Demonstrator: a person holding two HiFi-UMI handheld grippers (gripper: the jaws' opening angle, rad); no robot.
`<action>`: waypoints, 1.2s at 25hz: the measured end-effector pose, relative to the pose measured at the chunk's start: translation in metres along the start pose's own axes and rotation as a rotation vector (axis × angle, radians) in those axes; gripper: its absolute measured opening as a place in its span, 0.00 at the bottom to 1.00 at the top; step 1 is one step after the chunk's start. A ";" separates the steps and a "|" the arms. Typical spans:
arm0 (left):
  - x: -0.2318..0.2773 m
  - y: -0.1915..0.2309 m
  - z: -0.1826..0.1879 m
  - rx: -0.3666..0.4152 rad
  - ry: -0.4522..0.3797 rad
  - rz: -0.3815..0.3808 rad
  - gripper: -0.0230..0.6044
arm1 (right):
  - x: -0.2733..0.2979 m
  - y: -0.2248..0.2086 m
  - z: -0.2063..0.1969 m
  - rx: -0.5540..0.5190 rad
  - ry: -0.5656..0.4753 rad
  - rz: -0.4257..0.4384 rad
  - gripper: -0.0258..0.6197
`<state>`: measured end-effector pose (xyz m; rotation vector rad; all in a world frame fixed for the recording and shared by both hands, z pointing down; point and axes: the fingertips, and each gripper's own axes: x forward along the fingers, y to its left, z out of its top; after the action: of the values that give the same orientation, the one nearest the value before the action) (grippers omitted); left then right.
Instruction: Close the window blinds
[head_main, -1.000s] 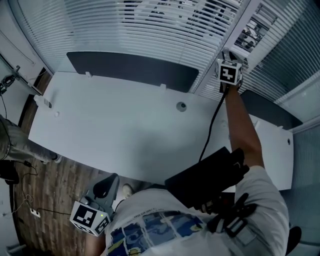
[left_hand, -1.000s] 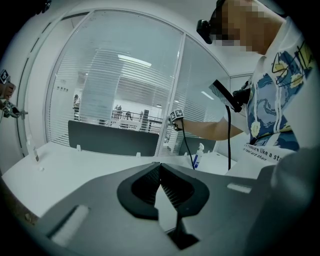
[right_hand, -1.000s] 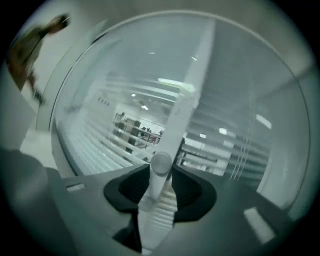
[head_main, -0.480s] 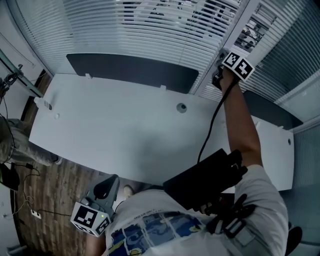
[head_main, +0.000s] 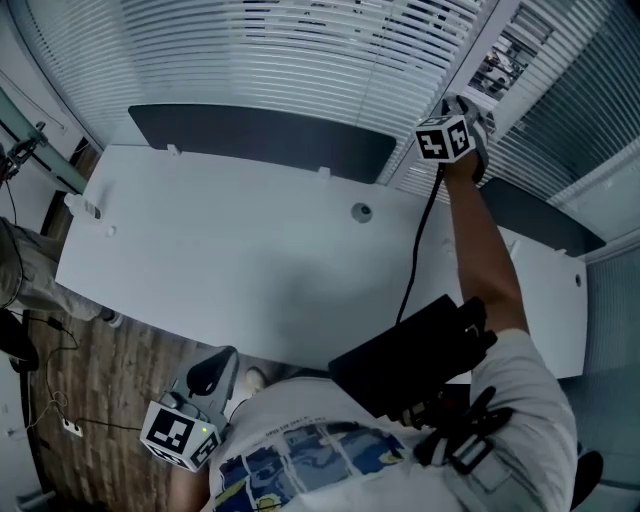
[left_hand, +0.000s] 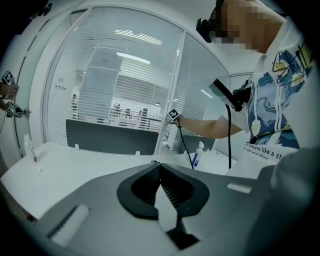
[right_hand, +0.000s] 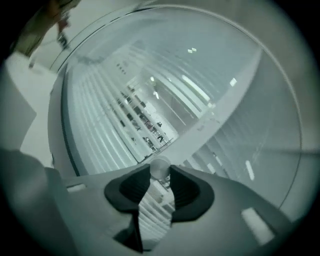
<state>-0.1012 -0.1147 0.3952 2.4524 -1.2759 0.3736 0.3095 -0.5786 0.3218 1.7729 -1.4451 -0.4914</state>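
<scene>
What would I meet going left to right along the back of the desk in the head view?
small white object at the left corner → long dark panel → right gripper, its fingers just closing on the blind wand → second dark panel

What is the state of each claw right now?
Left claw: closed, holding nothing.
Right claw: has just been closing, now gripping the round blind knob.
</scene>
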 end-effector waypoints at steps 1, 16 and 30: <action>0.000 0.000 0.000 -0.001 0.001 -0.001 0.04 | 0.002 0.001 -0.002 -0.137 0.007 -0.041 0.23; 0.008 -0.004 0.003 0.020 0.003 -0.028 0.04 | -0.003 -0.003 -0.007 0.890 -0.094 0.298 0.26; 0.009 -0.004 0.000 0.014 0.015 -0.030 0.04 | -0.003 -0.002 -0.003 0.609 0.005 0.181 0.23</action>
<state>-0.0932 -0.1191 0.3982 2.4726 -1.2329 0.3940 0.3120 -0.5747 0.3210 2.0604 -1.8620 0.0650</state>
